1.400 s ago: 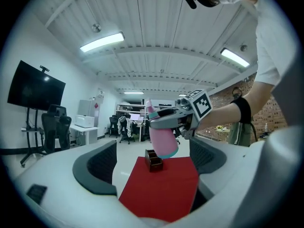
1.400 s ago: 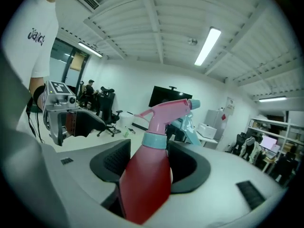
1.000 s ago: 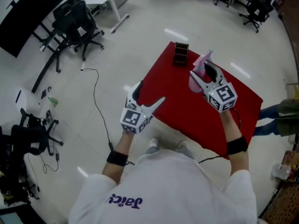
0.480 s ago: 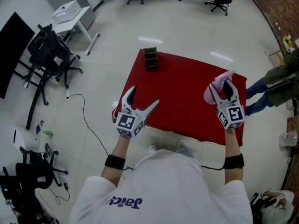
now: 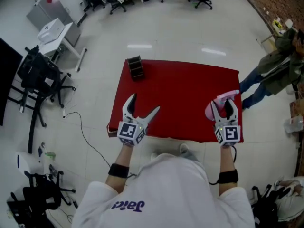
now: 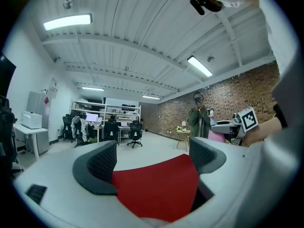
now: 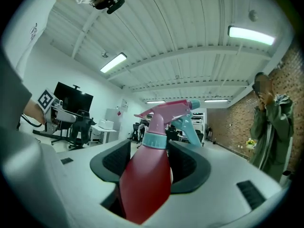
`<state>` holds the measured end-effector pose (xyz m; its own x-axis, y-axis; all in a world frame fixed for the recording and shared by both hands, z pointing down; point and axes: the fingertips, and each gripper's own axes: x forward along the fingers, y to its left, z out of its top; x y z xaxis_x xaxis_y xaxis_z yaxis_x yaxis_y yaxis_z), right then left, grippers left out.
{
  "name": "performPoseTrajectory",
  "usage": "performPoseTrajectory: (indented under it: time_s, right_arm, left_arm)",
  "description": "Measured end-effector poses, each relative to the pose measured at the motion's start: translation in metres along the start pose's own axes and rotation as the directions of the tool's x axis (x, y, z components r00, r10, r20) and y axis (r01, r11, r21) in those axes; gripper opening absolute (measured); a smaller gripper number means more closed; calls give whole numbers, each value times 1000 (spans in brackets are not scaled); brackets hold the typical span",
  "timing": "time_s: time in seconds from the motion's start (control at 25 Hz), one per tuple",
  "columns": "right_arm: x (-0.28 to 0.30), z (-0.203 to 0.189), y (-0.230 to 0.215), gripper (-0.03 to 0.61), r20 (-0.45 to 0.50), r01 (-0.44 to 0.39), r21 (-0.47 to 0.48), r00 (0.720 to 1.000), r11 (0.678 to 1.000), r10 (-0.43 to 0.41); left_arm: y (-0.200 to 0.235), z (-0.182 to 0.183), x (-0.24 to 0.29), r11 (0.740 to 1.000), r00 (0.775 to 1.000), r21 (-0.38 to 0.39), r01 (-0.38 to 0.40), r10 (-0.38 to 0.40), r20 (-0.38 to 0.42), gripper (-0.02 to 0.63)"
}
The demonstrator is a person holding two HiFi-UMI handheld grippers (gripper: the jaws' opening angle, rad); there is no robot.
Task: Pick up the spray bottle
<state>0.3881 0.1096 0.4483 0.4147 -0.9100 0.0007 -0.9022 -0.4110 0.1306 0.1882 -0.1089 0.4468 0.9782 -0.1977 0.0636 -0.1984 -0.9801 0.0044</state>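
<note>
The pink spray bottle (image 5: 209,111), with a pale blue collar and trigger, stands upright between the jaws of my right gripper (image 5: 223,106), which is shut on its body. It hangs over the near right corner of the red table (image 5: 180,89). In the right gripper view the spray bottle (image 7: 146,179) fills the gap between the dark pads (image 7: 112,163). My left gripper (image 5: 144,104) is open and holds nothing, over the table's near left part. In the left gripper view only the red table (image 6: 156,189) shows between its jaws.
A small dark rack (image 5: 135,67) stands at the table's far left corner. A person in a green coat (image 5: 278,65) stands right of the table. Office chairs (image 5: 40,77) and a white desk (image 5: 54,32) are on the floor to the left.
My right gripper has carried the bottle from over the table's far side to its near right corner. My left gripper has shifted along the near edge. The table now lies square to the view.
</note>
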Motion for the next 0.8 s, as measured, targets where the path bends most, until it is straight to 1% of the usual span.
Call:
performPoseTrajectory:
  time_s: [0.16, 0.32, 0.48, 0.8]
  right_arm:
    - [-11, -14, 2, 256, 15, 32, 36, 999, 999, -32]
    - [-16, -35, 8, 256, -5, 36, 73, 999, 997, -35]
    - [-19, -52, 13, 256, -25, 40, 67, 999, 997, -39]
    - [-22, -61, 11, 258, -39, 80, 103, 996, 991, -77]
  left_arm:
    - [-6, -4, 8, 1000, 1000, -15, -1, 1, -12, 491]
    - [-10, -10, 18, 1000, 1000, -22, -10, 10, -18, 491]
    - [-17, -17, 26, 1000, 1000, -13, -5, 5, -27, 491]
    - [-20, -18, 35, 999, 1000, -33, -16, 16, -7, 491]
